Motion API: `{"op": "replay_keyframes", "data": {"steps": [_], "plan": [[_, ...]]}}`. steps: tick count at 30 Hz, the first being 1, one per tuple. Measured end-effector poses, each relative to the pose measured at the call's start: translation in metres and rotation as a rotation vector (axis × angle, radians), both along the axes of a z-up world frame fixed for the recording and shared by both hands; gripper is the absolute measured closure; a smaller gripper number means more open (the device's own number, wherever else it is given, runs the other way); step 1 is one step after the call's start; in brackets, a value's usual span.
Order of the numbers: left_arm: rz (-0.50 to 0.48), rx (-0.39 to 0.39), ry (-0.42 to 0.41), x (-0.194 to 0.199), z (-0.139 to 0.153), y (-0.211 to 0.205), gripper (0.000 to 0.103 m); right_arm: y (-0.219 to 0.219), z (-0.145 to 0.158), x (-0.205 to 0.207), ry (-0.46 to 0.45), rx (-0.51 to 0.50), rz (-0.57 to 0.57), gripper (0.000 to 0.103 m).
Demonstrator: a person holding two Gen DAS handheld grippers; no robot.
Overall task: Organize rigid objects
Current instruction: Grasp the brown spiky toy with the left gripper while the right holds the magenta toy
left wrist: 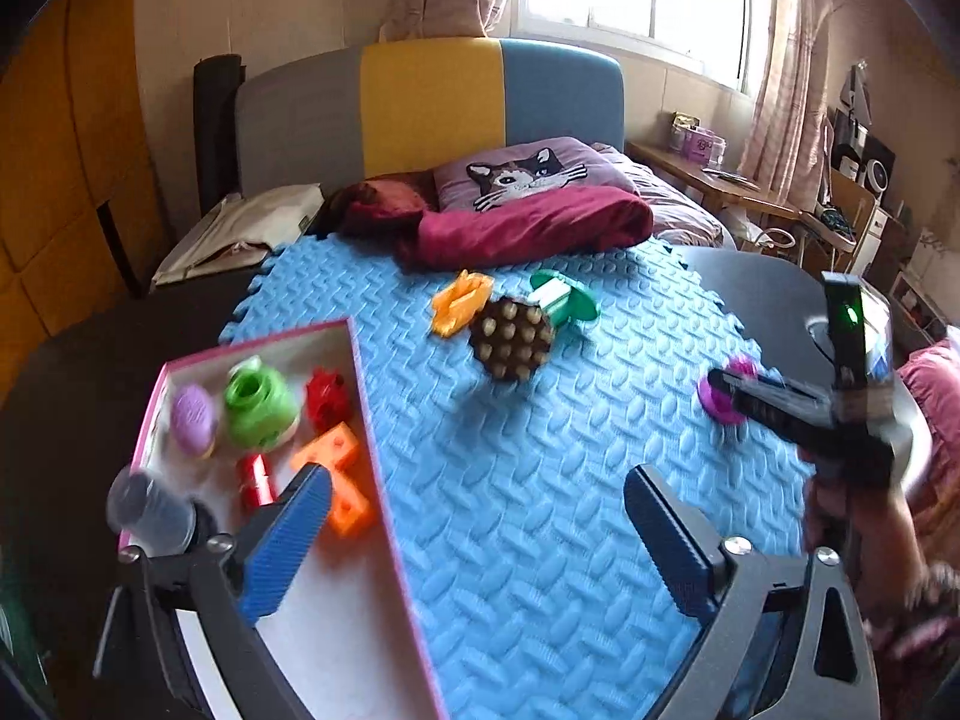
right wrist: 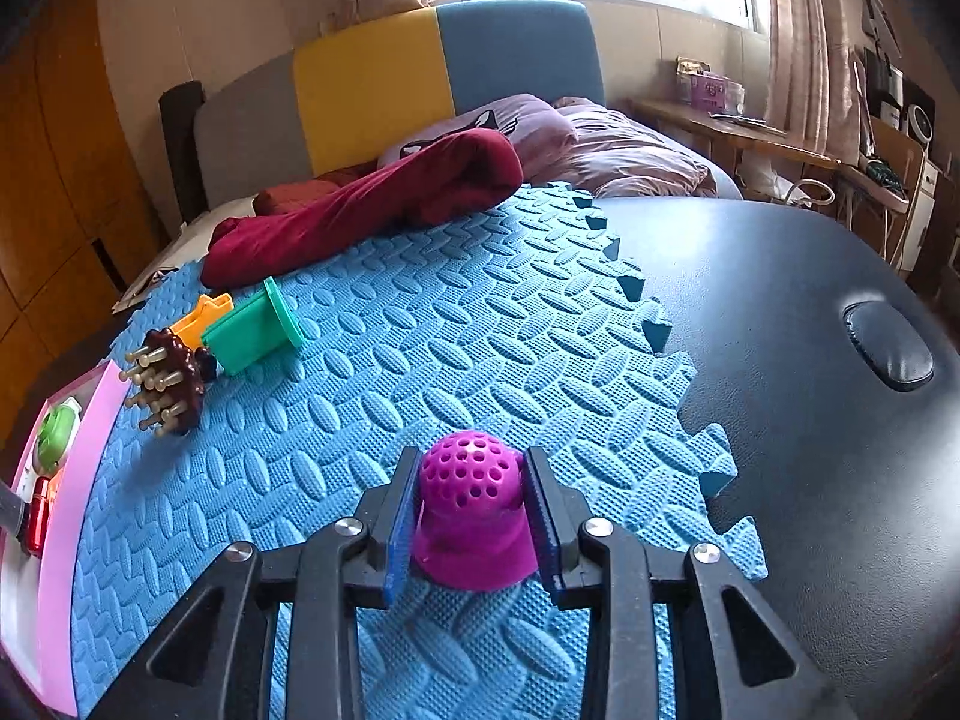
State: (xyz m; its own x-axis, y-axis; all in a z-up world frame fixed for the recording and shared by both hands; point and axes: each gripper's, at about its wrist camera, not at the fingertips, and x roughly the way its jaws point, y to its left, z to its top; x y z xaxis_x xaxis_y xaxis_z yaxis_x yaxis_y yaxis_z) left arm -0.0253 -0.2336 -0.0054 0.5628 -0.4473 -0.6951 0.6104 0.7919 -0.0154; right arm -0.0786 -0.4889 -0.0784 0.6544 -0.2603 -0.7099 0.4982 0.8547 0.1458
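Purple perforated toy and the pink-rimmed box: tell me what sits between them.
In the left wrist view, only bare blue foam mat lies between the purple perforated toy and the pink-rimmed box; the brown pegged toy sits farther back.

Left tongs [left wrist: 477, 531] wide, right tongs [right wrist: 474, 510] clamped.

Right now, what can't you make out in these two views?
- Left wrist view: the grey cylinder at the box corner is motion-blurred; can't identify it.
- Left wrist view: the right tool hides most of the purple perforated cup.
- Right wrist view: the box interior is cut off by the left edge; only a green piece and a red piece show.
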Motion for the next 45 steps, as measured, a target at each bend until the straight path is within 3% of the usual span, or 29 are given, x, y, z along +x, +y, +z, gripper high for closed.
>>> {"op": "replay_keyframes", "data": {"steps": [7,11,15,16,18,20,28,36,37,39,45], "plan": [[0.086,0.034,0.011,0.068,-0.001,-0.061,0.004,-0.002,0.0,-0.001,-0.008,0.008,-0.004,0.07],[0.141,0.057,0.06,0.111,-0.006,-0.083,0.004,-0.006,-0.001,-0.004,-0.021,0.023,-0.02,0.07],[0.142,0.061,0.084,0.137,-0.015,-0.105,0.006,-0.009,-0.002,-0.006,-0.025,0.037,-0.031,0.069],[0.127,0.072,0.083,0.14,-0.017,-0.11,0.009,-0.01,-0.002,-0.006,-0.028,0.041,-0.031,0.069],[0.108,0.151,0.065,0.144,-0.027,-0.122,0.056,-0.012,-0.003,-0.007,-0.034,0.053,-0.034,0.069],[0.091,0.175,0.069,0.144,-0.034,-0.125,0.063,-0.014,-0.004,-0.008,-0.036,0.064,-0.036,0.069],[0.058,0.136,0.005,0.105,-0.027,-0.103,0.063,-0.016,-0.005,-0.008,-0.033,0.071,-0.049,0.069],[0.154,0.15,-0.016,0.08,-0.041,-0.06,0.061,-0.016,-0.005,-0.009,-0.032,0.068,-0.055,0.069],[0.165,0.138,0.005,0.078,-0.042,-0.053,0.058,-0.015,-0.005,-0.008,-0.03,0.065,-0.055,0.069],[0.17,0.101,0.027,0.073,-0.043,-0.043,0.037,-0.015,-0.005,-0.007,-0.026,0.06,-0.056,0.069],[0.155,0.042,0.021,0.059,-0.042,-0.038,0.022,-0.014,-0.005,-0.007,-0.024,0.055,-0.058,0.069]]}}
